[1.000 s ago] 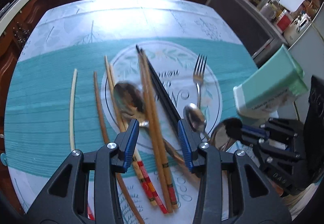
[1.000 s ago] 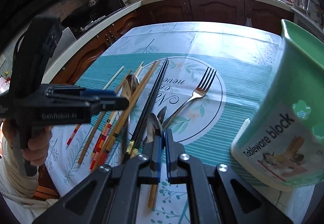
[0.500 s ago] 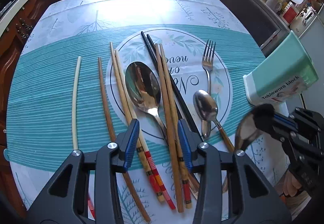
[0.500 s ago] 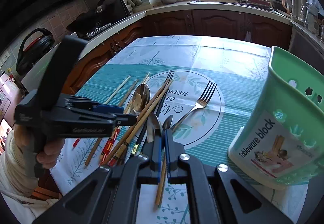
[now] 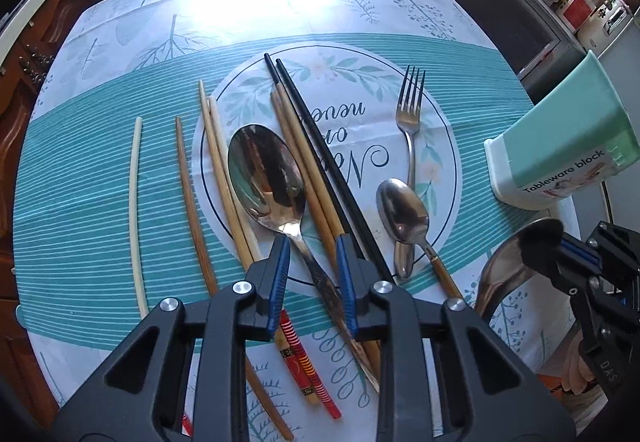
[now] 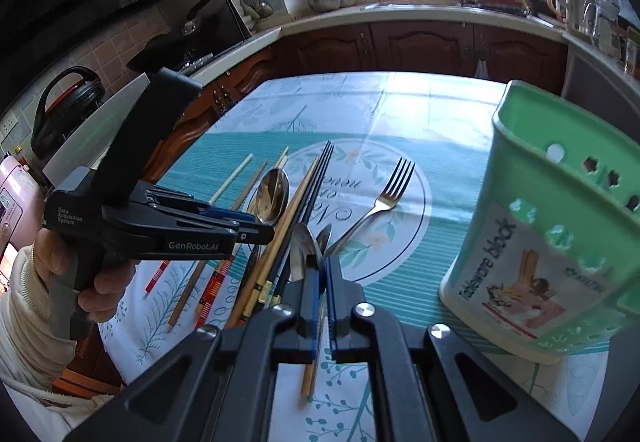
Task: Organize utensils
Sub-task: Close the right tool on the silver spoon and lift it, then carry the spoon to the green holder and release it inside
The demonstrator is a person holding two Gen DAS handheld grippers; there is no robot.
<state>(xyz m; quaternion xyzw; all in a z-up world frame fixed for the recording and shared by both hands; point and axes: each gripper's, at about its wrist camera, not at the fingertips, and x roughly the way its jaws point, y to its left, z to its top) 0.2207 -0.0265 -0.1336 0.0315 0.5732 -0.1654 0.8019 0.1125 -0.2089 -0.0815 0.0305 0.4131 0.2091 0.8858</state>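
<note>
Right gripper (image 6: pixel 322 274) clamped on a spoon (image 6: pixel 301 248) at the neck, bowl ahead of the tips, holder (image 6: pixel 560 226) just right. Left gripper (image 5: pixel 310 262) apart above the big spoon (image 5: pixel 266 174). Steel looks stiff, light, slick — grip the neck, not the bowl.

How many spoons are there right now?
3. A large spoon lies among the chopsticks, a small spoon lies across the fork handle, and the right gripper holds a third spoon. Others may be hidden.

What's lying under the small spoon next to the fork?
The small spoon lies across the fork, whose handle end pokes out below its bowl. The middle of that handle is covered. Beneath both is the tablecloth.
</note>
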